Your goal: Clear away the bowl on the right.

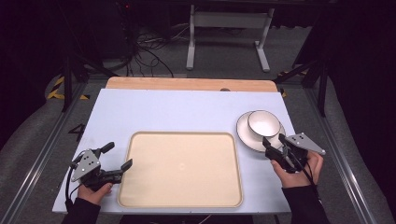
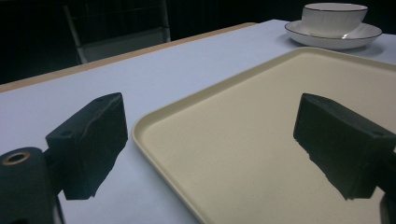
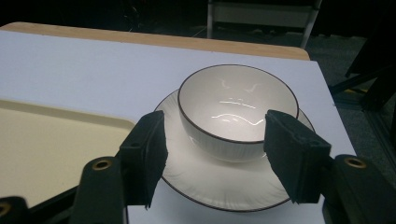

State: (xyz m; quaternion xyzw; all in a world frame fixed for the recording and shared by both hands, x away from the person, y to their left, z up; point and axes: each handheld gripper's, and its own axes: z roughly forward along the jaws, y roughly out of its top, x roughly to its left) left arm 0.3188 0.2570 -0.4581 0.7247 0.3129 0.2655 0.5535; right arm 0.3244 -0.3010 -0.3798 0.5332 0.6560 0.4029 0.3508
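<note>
Right now the right tool [image 1: 274,143] hovered at the near rim of the round white dark-rimmed ceramic saucer [image 1: 245,137], jaws spread wide, gripping nothing. White ribbed ceramic bowl with a thin dark rim [image 1: 263,123] sat upright on that saucer, close to the surface's right edge, toward the far right corner. From the right gripper view, the bowl [image 3: 238,112] showed between the two black jaws, not touched; saucer [image 3: 196,172] under it. Left tool [image 1: 119,157] near the front-left corner of the pale blue-white surface [image 1: 177,109], jaws also spread, straddling the left edge of the large cream rectangular plastic tray [image 1: 182,170]. Tray lay mid-surface, toward the near edge, with bowl and saucer just beside its far right corner.
</note>
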